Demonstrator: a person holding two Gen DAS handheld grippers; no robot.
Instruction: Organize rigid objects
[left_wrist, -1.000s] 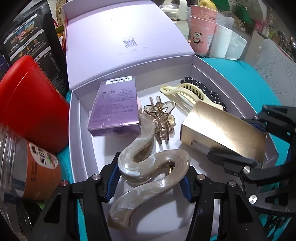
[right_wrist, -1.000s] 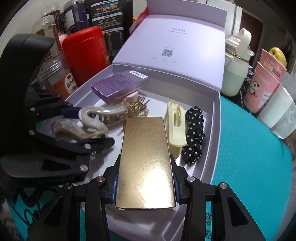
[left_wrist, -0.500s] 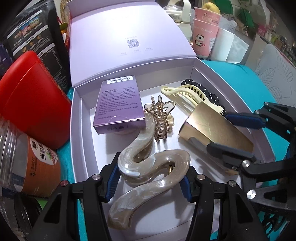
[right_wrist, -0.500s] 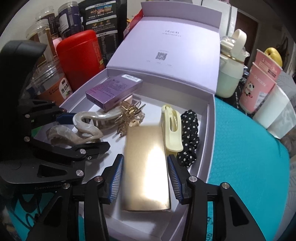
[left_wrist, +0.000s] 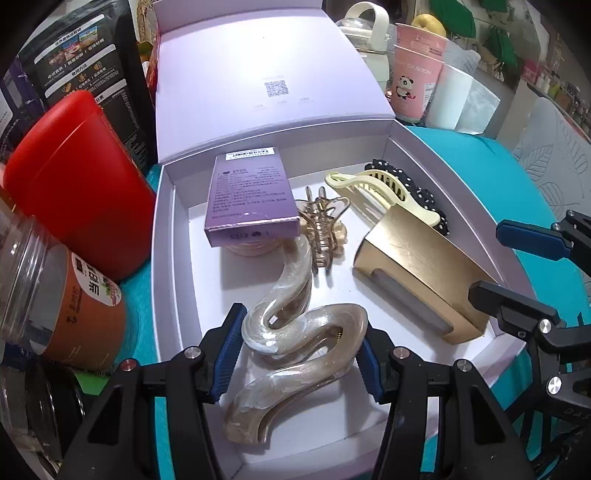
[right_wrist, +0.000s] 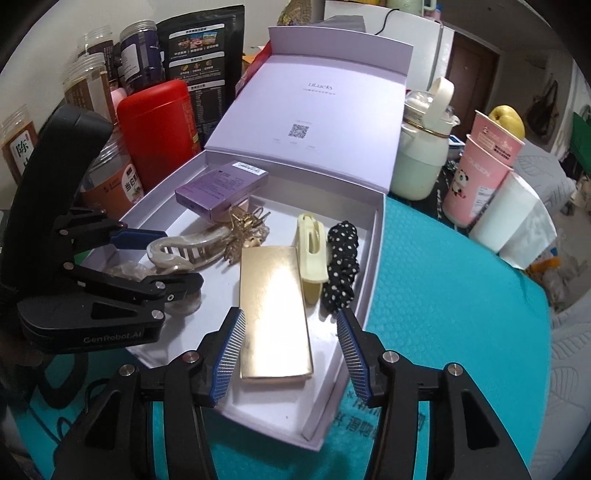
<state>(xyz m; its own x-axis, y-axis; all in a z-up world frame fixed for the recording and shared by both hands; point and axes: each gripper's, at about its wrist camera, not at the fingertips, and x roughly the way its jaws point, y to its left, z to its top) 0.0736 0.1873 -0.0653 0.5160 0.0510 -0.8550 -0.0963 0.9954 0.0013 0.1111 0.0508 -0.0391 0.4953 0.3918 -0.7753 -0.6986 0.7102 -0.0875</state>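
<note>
Hair claw (left_wrist: 295, 354), the pearly S-shaped one, is the piece in hand. In the left wrist view the left gripper (left_wrist: 295, 358) pinches it narrow across its middle bend, above the box (left_wrist: 162, 258) floor at 6 o'clock. At 12 lies a purple carton (left_wrist: 251, 199), a gold claw (left_wrist: 323, 229) just right of it; at 3 the gold case (left_wrist: 424, 269) rests flat, with the right gripper (left_wrist: 517, 266) beyond it. A good placement, I judge, is the bare floor left of the gold claw: lower until the claw lies flat, then let go, keeping its tip off the carton.

In the right wrist view the right gripper (right_wrist: 291, 350) has just been opening; its pads stand clear on both sides of the gold case (right_wrist: 275, 310), which lies in the box (right_wrist: 373, 273) at 6 o'clock. A cream clip (right_wrist: 312, 254) and dotted scrunchie (right_wrist: 341, 266) sit at 1. The left gripper (right_wrist: 147, 266) holds the hair claw (right_wrist: 184, 251) at 9. Lifting straight away should avoid nudging the case.
</note>
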